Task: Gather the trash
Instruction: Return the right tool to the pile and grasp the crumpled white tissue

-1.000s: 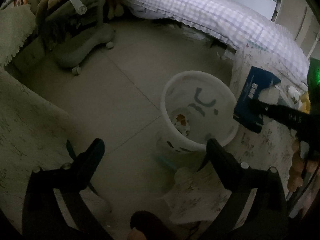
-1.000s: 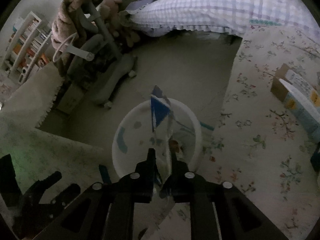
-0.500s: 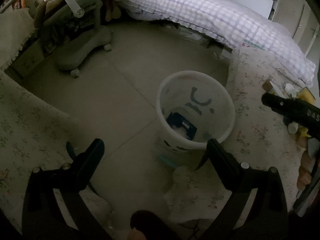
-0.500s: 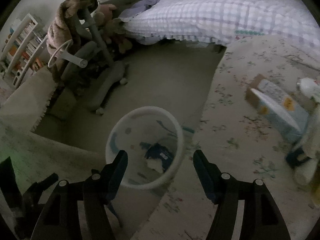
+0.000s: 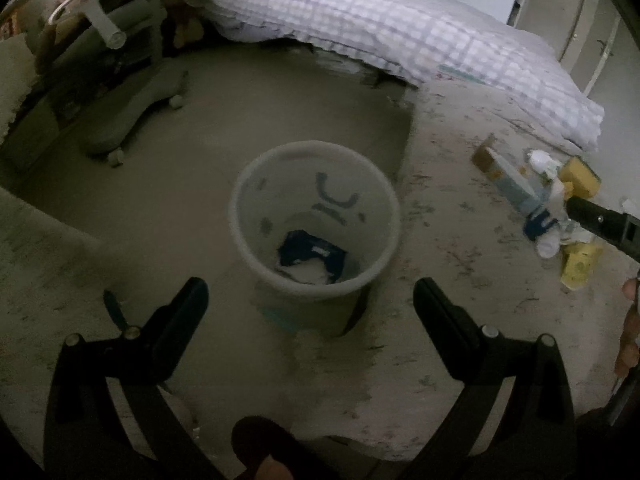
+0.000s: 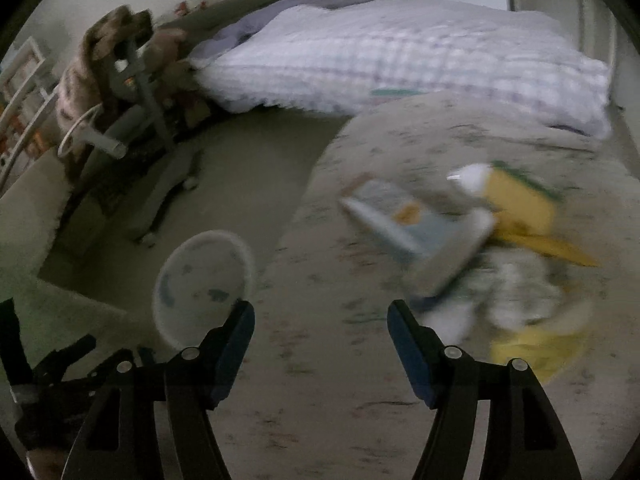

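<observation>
A white trash bin point(image 5: 316, 216) with a drawn face stands on the floor beside a floral-cloth table; it also shows in the right wrist view point(image 6: 202, 276). A blue wrapper point(image 5: 310, 254) and white scraps lie inside it. My left gripper point(image 5: 310, 300) is open and empty, just in front of the bin. My right gripper point(image 6: 320, 322) is open and empty above the table, left of a blurred trash pile point(image 6: 472, 248): a long carton point(image 6: 396, 224), a yellow box point(image 6: 520, 200), white and yellow wrappers. The pile also shows in the left wrist view point(image 5: 548, 208).
A bed with a checked quilt point(image 5: 400, 36) lies at the back. A grey wheeled chair base point(image 5: 128, 116) stands on the floor to the left. The floral cloth point(image 6: 320, 420) covers the table below my right gripper.
My right gripper opened and dropped the blue wrapper into the bin. It then swung right over the table towards the trash pile. My left gripper stayed open near the bin.
</observation>
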